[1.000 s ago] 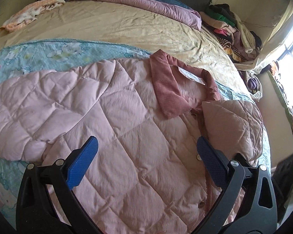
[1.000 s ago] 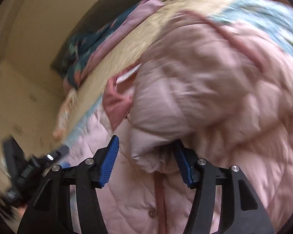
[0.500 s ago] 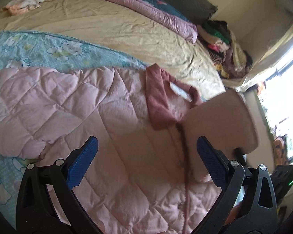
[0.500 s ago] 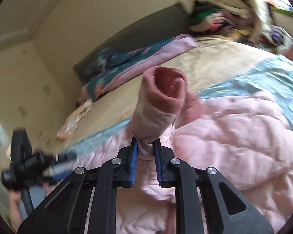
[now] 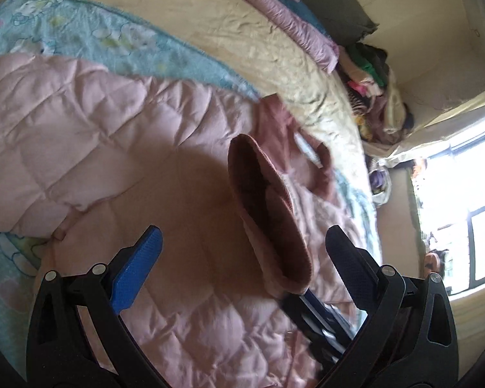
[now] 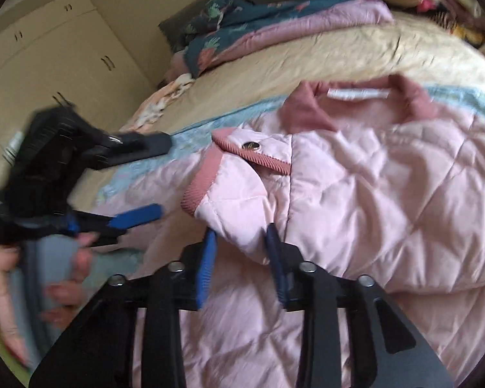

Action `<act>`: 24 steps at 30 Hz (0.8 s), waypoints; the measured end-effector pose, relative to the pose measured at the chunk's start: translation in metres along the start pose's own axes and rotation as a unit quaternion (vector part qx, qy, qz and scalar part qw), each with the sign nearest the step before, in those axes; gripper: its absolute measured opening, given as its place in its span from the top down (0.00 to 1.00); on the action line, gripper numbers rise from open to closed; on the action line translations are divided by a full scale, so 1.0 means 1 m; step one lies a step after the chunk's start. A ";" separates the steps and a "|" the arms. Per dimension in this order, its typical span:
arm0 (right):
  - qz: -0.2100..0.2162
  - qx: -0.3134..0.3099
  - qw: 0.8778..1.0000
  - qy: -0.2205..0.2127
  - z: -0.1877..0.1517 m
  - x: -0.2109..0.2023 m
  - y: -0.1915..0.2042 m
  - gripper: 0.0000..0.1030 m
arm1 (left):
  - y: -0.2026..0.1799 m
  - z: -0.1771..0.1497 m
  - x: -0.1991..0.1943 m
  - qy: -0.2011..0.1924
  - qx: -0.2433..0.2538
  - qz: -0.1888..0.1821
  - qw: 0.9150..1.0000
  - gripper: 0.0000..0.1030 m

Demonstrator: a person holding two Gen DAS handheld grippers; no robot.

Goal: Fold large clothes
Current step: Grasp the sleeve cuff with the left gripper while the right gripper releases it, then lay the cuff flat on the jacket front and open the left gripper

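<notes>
Two grippers are at work over the jacket (image 6: pixel 388 194), and mine on the right (image 6: pixel 241 268) has its jaws opening around the sleeve (image 6: pixel 242 187). The sleeve's padded end lies between the pads, and I judge they are letting it go rather than pinching it. Its ribbed cuff (image 6: pixel 200 187) points away from me, toward the left side of the jacket, and a metal snap shows just beyond it.

My left gripper (image 5: pixel 242 252) stands wide with nothing held. Through its camera the cuff hangs open-mouthed between its fingers, lifted off the quilted body, with the right gripper's blue pad just under it. From the right view I see the left gripper (image 6: pixel 139 181) beside the cuff, and my hand (image 6: pixel 58 278) on its grey handle, blurred.

Spread flat, the jacket lies front up on a blue blanket (image 5: pixel 119 45) over the bed (image 5: pixel 242 38), collar (image 6: pixel 310 110) toward the headboard. The other sleeve stretches out to the left, unfolded.

I take this as the first fold: right sleeve laid across the chest. Next I need to finish the release, back the right gripper out without dragging the sleeve, and have the left one take the far sleeve and bring it across.
</notes>
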State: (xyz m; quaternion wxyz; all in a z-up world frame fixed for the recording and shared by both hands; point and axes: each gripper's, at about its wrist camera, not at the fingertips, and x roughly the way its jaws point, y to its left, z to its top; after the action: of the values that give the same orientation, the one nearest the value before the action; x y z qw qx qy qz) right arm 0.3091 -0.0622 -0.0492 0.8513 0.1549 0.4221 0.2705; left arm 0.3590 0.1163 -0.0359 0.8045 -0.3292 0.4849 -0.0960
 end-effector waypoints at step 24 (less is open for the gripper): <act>-0.180 0.096 0.977 -0.066 -0.008 -0.124 -0.142 0.47 | -0.039 -0.008 0.007 -0.072 0.145 0.103 0.981 0.91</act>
State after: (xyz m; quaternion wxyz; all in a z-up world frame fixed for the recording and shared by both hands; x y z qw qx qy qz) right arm 0.2885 -0.2495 -0.0452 0.8934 0.1745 0.4097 0.0603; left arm 0.3618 0.0797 -0.0194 0.8822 -0.1638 0.4378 -0.0575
